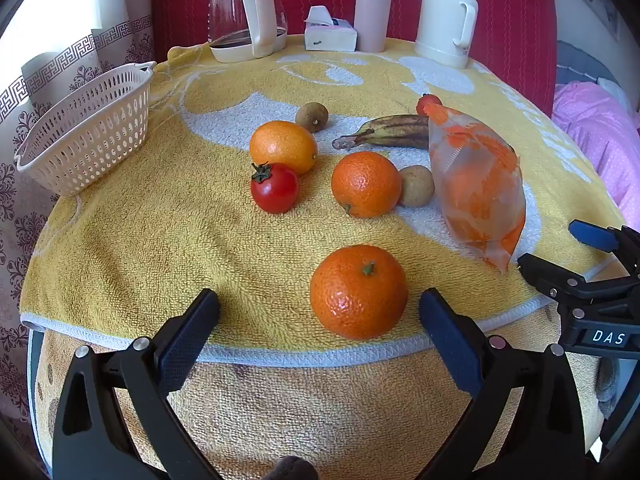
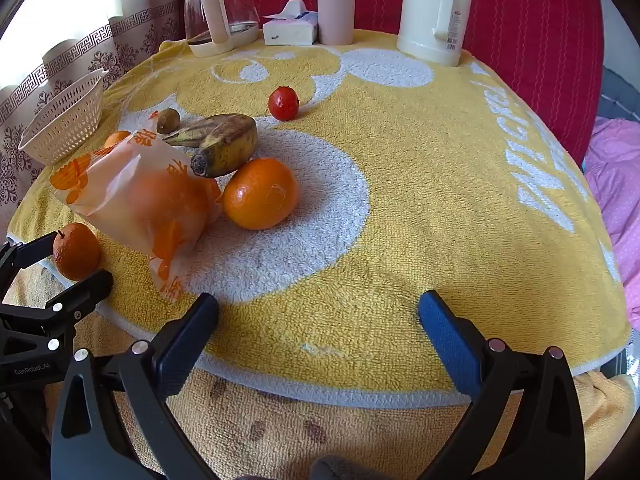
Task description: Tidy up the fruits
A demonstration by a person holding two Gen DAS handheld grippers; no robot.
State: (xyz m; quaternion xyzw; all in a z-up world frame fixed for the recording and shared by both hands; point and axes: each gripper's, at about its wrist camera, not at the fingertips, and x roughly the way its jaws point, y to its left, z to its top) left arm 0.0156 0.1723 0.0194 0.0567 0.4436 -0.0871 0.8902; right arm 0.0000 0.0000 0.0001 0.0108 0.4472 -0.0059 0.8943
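You've got a table covered by a yellow-and-white towel (image 1: 140, 232). On it: white basket (image 1: 86, 136) at left edge, oranges (image 1: 358, 292), tomato (image 1: 275, 188), banana (image 1: 394, 132), orange printed bag (image 1: 478, 184), small brown fruits (image 1: 417, 186); kettle (image 1: 244, 12), tissue box (image 1: 330, 32), pink tumbler (image 1: 373, 14) and thermos (image 1: 446, 16) along the back.

A yellow towel (image 1: 140, 240) with white shapes and lettering covers the desk. Ahead of the left hand-held gripper (image 1: 319, 312) sit a bright orange mandarin (image 1: 359, 292), a red tomato (image 1: 275, 187) with a green stem, a brown-spotted banana (image 1: 390, 132), an orange-printed translucent bag (image 1: 478, 184) and a white perforated basket (image 1: 86, 144). Behind them hangs a red backdrop (image 1: 512, 20).
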